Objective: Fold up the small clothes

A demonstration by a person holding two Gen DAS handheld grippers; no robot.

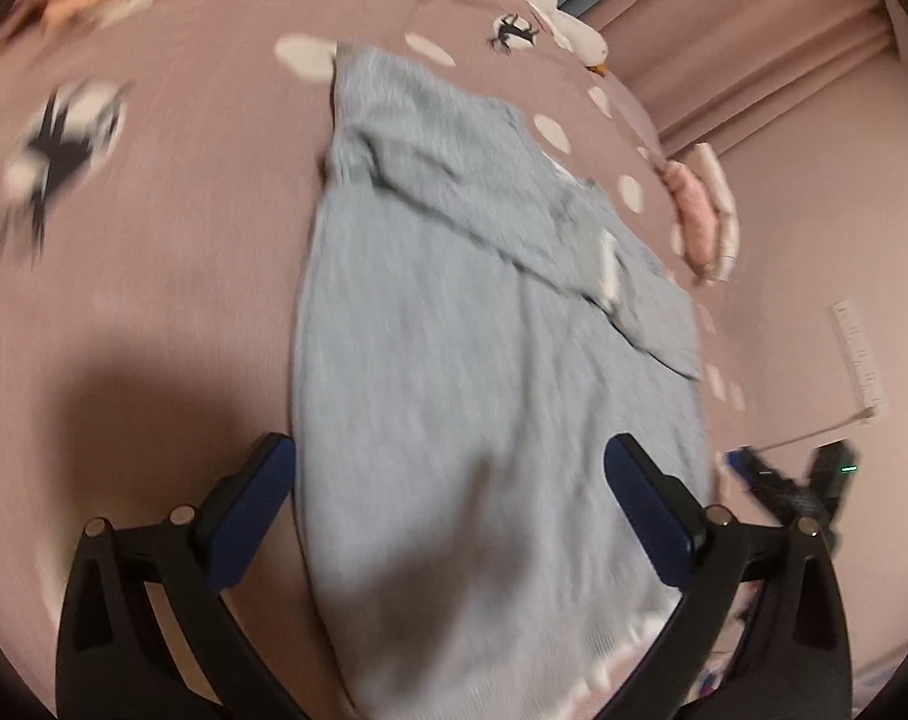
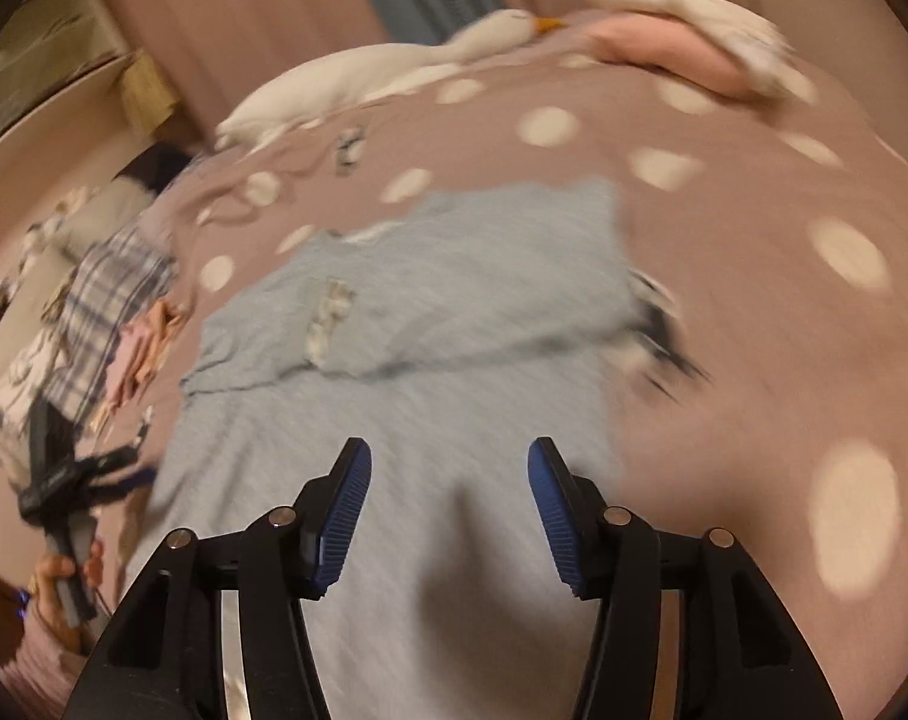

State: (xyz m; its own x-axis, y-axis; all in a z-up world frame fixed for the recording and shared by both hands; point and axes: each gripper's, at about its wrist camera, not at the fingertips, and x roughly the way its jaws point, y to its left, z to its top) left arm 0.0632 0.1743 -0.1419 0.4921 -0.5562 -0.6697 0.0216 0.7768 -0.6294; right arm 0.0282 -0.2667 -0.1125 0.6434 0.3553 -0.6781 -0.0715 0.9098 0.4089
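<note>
A light blue garment [image 1: 490,360] lies spread on the bed [image 1: 171,252], which carries a pink cover with white dots. One part of the garment is already folded over its upper half, so the fold seems partly done. The left gripper [image 1: 447,474] hangs above the near end of the garment with its jaws spread wide and nothing between them. The right gripper [image 2: 447,480] is also above the near part, jaws apart and empty. A white toy goose [image 2: 357,78] lies at the far edge of the bed. The next move probably needs both grippers to go down and pinch the near hem, then bring it over the folded part.
</note>
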